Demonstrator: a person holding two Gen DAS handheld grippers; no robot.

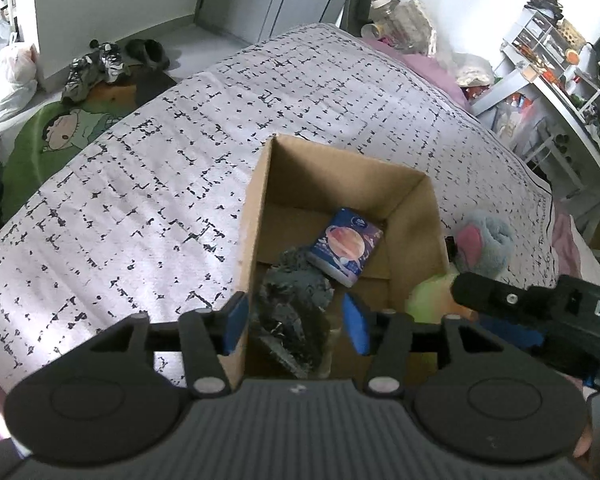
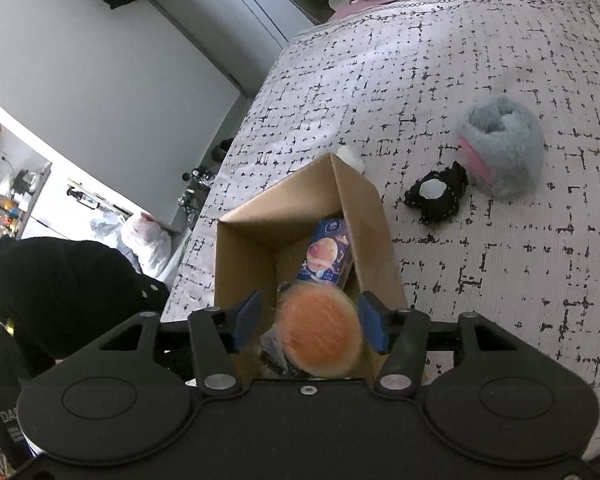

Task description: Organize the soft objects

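Blue pads of the left gripper (image 1: 296,326) are standing wide apart over the near end of one cardboard box (image 1: 416,216), gripping nothing; below the gap one dark grey cloth (image 1: 296,300) is lying in the box, with one tissue pack (image 1: 344,246) printed with a planet leaning further in. Right gripper (image 2: 310,320) is also hovering spread over the same box (image 2: 236,248), fingers not touching the one orange plush (image 2: 320,330) sitting between them and looking blurred; whether it is resting in the box cannot be told. Box is sitting on a patterned bedspread (image 1: 140,184). Counted outside the box: one grey-pink fluffy toy (image 2: 500,144) and one black pouch (image 2: 436,196) touching it, both lying on the bedspread (image 2: 500,260) well apart from the box. Right view alone is showing the orange face of the plush and the whole pouch; left view is showing the plush only as a green-yellow lump (image 1: 430,298) behind the box wall, plus the right gripper's body (image 1: 540,312) and the toy (image 1: 484,244).
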